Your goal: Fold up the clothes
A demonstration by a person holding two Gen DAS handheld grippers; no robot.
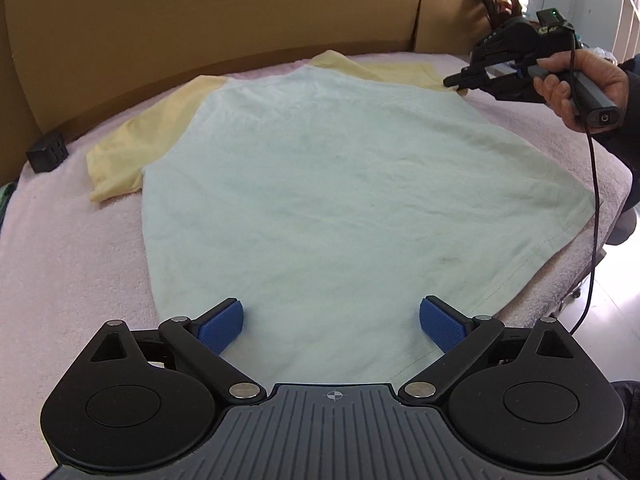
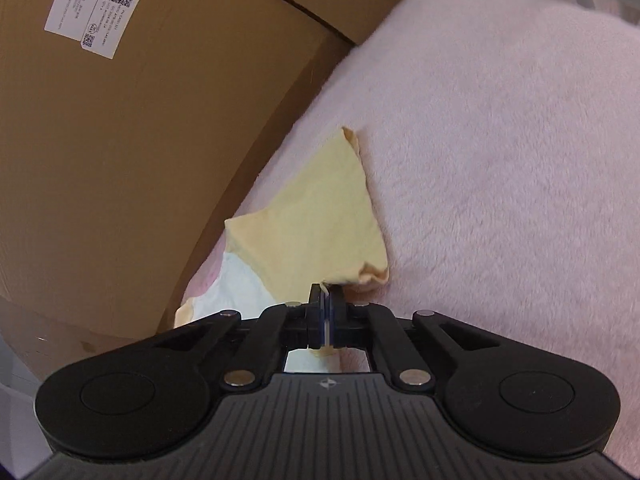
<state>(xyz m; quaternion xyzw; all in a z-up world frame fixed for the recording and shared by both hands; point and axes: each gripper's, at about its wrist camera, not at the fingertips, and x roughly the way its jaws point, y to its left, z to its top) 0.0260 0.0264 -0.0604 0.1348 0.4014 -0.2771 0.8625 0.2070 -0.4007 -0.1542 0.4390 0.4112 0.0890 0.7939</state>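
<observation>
A pale green T-shirt with yellow sleeves lies flat on a pink towel-covered table. My left gripper hovers open over the shirt's near hem, its blue pads wide apart with only cloth below them. At the far right, a hand holds my right gripper at the far yellow sleeve. In the right wrist view that gripper is shut on the edge of the yellow sleeve, with cloth pinched between its pads. The near yellow sleeve lies spread to the left.
Cardboard boxes line the table's far edge, one with a white label. A small black box sits at the table's left edge. A black cable hangs from the right gripper past the table's right edge.
</observation>
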